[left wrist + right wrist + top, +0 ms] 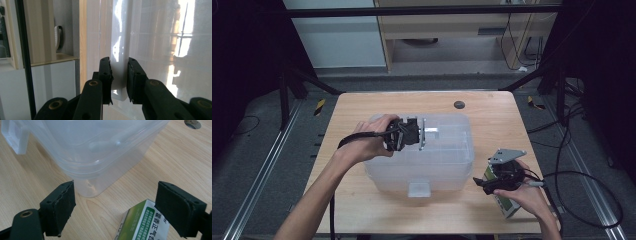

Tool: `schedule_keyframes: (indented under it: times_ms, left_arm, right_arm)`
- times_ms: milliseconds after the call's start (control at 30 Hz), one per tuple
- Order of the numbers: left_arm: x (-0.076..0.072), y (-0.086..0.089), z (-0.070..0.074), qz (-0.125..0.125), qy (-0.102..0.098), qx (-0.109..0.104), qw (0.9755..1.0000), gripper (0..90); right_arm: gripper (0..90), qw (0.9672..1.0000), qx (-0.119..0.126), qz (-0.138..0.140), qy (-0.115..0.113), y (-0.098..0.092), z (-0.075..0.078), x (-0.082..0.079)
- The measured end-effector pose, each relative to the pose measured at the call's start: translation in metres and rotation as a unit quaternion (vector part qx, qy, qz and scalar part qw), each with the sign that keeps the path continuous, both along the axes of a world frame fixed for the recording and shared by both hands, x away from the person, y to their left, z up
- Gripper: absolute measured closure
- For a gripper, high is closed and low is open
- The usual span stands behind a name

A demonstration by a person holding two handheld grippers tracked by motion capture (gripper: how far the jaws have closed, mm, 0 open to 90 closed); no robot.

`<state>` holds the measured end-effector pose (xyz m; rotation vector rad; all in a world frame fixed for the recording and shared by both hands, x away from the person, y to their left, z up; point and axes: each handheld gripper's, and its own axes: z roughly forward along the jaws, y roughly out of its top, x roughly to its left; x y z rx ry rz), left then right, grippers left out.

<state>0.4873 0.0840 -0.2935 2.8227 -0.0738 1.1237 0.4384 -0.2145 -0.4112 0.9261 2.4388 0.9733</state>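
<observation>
A lidded plastic container (422,155) is sitting near the middle of the table (362,205). The left gripper (419,135) is hovering over the container's lid, its jaws sitting either side of the handle (119,75) on top. A carton (504,200) is lying on the table to the right of the container, near the front edge, just beside it. The right gripper (484,182) is hanging over the carton's left end. A round hole (459,104) is lying behind the container, near the table's far edge.
</observation>
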Motion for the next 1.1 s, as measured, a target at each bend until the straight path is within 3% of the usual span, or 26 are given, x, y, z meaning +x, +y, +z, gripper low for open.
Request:
schedule_keyframes:
  times_ms: [433, 1100]
  left_arm:
    - [0.001, -0.002, 0.001, 0.0, 0.004, 0.011, 0.9999, 75.8]
    - [0.011, -0.002, 0.011, 0.003, 0.011, 0.006, 0.9999, 75.5]
  right_arm:
    - [17.9, 1.0, 0.006, 0.001, -0.002, 0.0, 0.0, 0.0]
    - [19.9, 0.9999, 0.011, 0.004, -0.004, 0.002, 0.0, -0.001]
